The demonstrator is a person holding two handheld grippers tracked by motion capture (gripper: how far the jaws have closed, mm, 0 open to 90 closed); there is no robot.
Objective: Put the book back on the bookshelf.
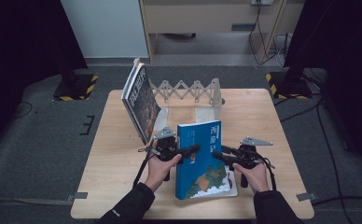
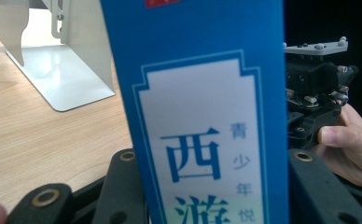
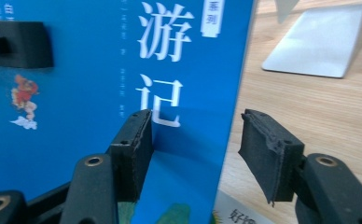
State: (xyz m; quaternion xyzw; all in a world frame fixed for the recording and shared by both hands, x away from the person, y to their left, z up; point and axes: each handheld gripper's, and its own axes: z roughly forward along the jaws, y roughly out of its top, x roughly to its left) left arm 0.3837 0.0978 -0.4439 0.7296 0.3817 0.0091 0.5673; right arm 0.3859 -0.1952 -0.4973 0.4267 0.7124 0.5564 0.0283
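Book (image 1: 202, 161), blue-covered, with large white characters on a pale title panel, a small cartoon figure on the left of the cover and green-brown land along the lower edge. Propped up near the front middle of the wooden table (image 1: 104, 172), in front of the metal bookend (image 1: 207, 100); bottom edge down near a second, flat-lying book (image 1: 233, 186), top edge raised and leaning away from the person. Long axis running from the near table edge up and toward the far side, cover facing the high camera.

Left gripper (image 1: 191, 150): reaching in from the left, jaws partly apart with the blue book between them in the left gripper view, 1 jaw on each side of its width, pressed to the edges, grasping the book.

Right gripper (image 1: 219, 155): coming in from the right, jaws parted; in the right gripper view 1 pad (image 3: 137, 149) in front of the cover, the other pad (image 3: 268, 154) clear of the book's edge with wood showing in the gap, so released, not pinching.

Farther back, another book (image 1: 139, 100) standing tilted at the left end of the bookend.
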